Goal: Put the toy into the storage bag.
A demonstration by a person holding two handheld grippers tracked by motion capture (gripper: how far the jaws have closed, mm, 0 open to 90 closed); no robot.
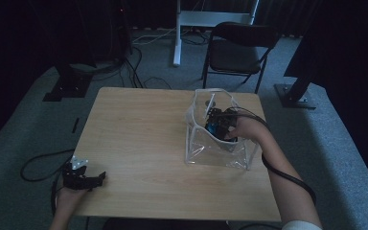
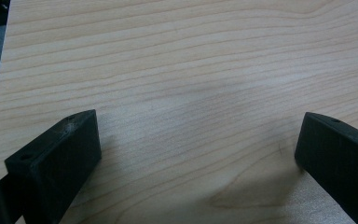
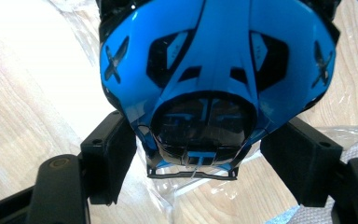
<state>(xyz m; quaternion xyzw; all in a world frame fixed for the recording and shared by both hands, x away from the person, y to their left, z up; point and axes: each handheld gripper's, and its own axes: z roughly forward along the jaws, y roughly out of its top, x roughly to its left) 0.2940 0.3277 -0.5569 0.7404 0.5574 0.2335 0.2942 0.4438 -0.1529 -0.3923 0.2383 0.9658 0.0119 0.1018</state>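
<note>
The right tool (image 3: 200,154) is reaching into a clear, soft plastic bag (image 1: 201,148) standing near the right edge of the pale wooden worktop (image 1: 139,139), its jaws clamping the sides of a glossy blue-and-black toy car (image 3: 214,70) inside the bag. The left tool (image 2: 196,154) is resting at the worktop's near left corner, jaws apart and gripping nothing.

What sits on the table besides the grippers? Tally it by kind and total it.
Clear plastic bag: 1
Blue and black toy car, inside the bag, between the right gripper's jaws: 1
Total: 2
</note>
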